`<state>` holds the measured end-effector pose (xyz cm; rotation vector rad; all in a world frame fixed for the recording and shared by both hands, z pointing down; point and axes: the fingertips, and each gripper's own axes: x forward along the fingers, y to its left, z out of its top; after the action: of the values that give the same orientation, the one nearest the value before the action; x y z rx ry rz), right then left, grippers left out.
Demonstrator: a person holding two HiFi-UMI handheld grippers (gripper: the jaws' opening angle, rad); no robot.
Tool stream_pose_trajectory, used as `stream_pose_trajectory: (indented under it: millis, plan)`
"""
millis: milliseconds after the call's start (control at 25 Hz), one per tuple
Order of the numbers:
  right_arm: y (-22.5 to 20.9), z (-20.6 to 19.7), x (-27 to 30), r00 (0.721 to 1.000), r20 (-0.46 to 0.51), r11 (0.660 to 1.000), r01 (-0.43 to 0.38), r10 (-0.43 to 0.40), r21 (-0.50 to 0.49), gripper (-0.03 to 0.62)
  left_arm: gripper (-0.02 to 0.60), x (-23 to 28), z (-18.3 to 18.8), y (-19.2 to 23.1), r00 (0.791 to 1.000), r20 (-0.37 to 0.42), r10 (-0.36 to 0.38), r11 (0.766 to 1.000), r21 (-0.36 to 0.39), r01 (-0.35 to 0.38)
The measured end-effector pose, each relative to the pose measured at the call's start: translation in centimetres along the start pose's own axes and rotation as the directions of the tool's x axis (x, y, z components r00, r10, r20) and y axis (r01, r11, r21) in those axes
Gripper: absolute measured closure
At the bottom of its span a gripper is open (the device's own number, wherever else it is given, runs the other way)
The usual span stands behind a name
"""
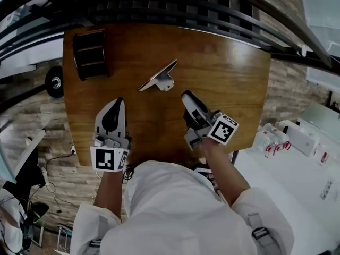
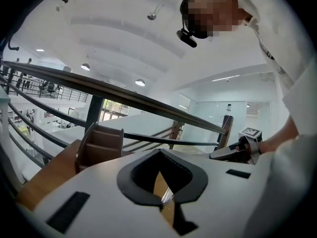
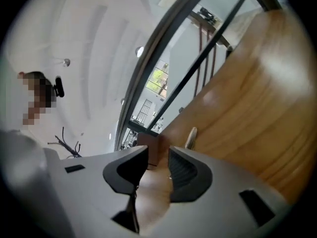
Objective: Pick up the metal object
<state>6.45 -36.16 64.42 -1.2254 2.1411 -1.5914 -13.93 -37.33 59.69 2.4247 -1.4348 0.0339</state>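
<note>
1. Table [image 1: 234, 78]: a wooden top fills the middle of the head view. Its left edge runs down the left of the frame, its right edge down the right, and its near edge lies just above the person's sleeves. A dark metal railing [image 1: 212, 9] runs along the far edge at the top of the frame. The right half of the table is bare wood.

2. Wooden rack [image 1: 90, 53]: dark, slotted, at the upper left corner of the table, close to the left edge.

3. Left tongs [image 1: 118, 103]: over the lower left of the table, near the left and near edges. The left gripper view shows the tips together, with nothing gripped.

4. Right tongs [image 1: 187, 96]: lower centre, pointing towards the upper left. The right gripper view shows the pads apart with a clear gap, and only table wood shows between them.

5. Metal object [image 1: 159, 79]: a thin tilted plate on a small foot, at the centre of the table. It sits above and between both tongs, apart from each, nearer the right tongs, with bare wood all round it.
</note>
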Motion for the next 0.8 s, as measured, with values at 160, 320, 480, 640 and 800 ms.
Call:
stream_pose_trajectory:
  millis: [160, 320, 480, 640, 800]
  plan:
    - [-2.7, -0.9, 0.9, 1.0, -0.013, 0.984, -0.016, 0.019, 0.176, 0.461, 0.571, 1.2, -2.1, -0.4, 1.0, -0.02, -0.015, 1.0, 0.001, 0.015]
    - [-4.4, -2.3, 1.7, 0.998, -0.055, 0.958, 0.019, -0.004, 0.285, 0.451, 0.571, 1.5, -4.4, -1.6, 0.996, -0.07, -0.063, 0.996, 0.062, 0.068]
    - [-5.4, -3.9, 3.3, 0.995, -0.1, 0.942, 0.062, -0.03, 0.329, 0.451, 0.571, 1.6, -5.6, -0.9, 0.994, -0.092, -0.065, 0.995, 0.067, 0.072]
    - [-6.4, -4.5, 4.7, 0.991, -0.119, 0.927, 0.099, -0.06, 0.361, 0.451, 0.571, 1.4, -6.7, 0.4, 0.994, -0.102, -0.038, 0.999, 0.03, 0.041]
    - [-7.2, -5.0, 6.2, 0.988, -0.134, 0.928, 0.115, -0.072, 0.355, 0.451, 0.569, 1.2, -8.2, 1.1, 0.993, -0.11, -0.041, 0.999, 0.002, 0.042]
